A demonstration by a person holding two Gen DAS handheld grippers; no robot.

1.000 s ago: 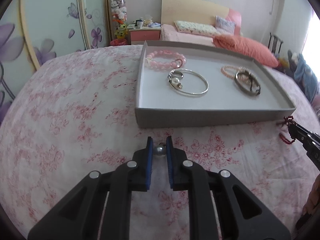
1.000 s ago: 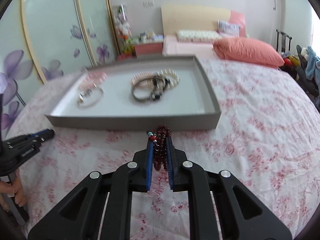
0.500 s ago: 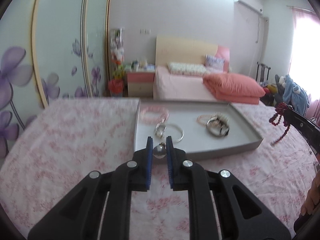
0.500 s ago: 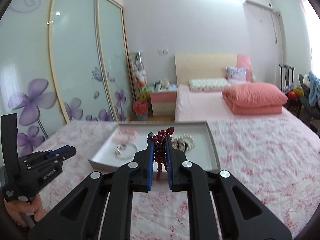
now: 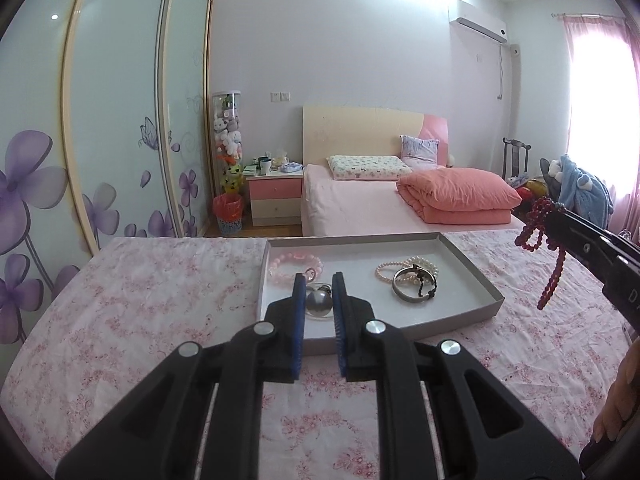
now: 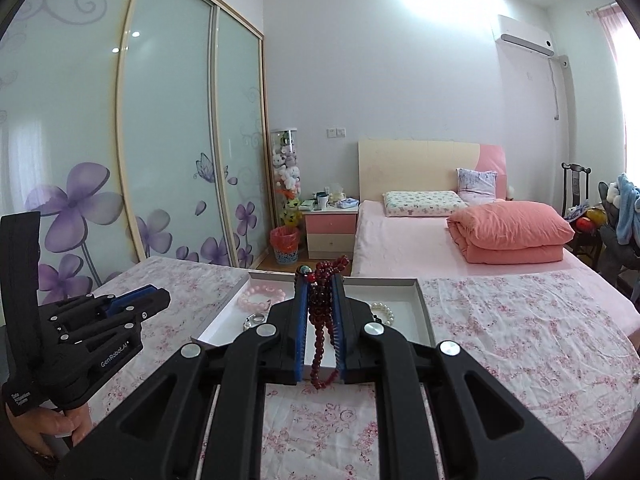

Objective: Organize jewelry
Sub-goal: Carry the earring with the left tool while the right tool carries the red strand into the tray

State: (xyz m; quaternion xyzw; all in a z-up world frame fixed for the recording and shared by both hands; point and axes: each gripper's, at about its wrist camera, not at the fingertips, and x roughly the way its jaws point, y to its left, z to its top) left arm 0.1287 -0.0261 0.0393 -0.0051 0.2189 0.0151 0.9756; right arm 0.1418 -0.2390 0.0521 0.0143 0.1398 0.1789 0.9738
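Watching from beside the bed, so here's the rundown: the left gripper (image 5: pixel 319 300) is pinched tight on a small silvery bead (image 5: pixel 319 303), held up in the air just in front of the grey tray (image 5: pixel 476 264), and the right gripper (image 6: pixel 320 312) is clamped on a dark red bead strand (image 6: pixel 322 320) that bunches above the jaws and dangles in a loop below them. Both are well clear of the floral bedspread (image 5: pixel 160 300). The tray sits on that bedspread with a pink bead bracelet (image 5: pixel 295 263) at its far left, and a pearl bracelet (image 5: pixel 408 266) tangled up with a metal bangle (image 5: pixel 414 288) further right; something silvery lies behind the left jaws but I can't make it out. My worry is the round bead: it looks slick, and only a sliver of pad has it, so any wobble on the way over could pop it out and it'd roll off into the pink pattern, good luck finding it. The hanging red loop could also snag the tray's near wall or drag across the pearls if it comes in low.
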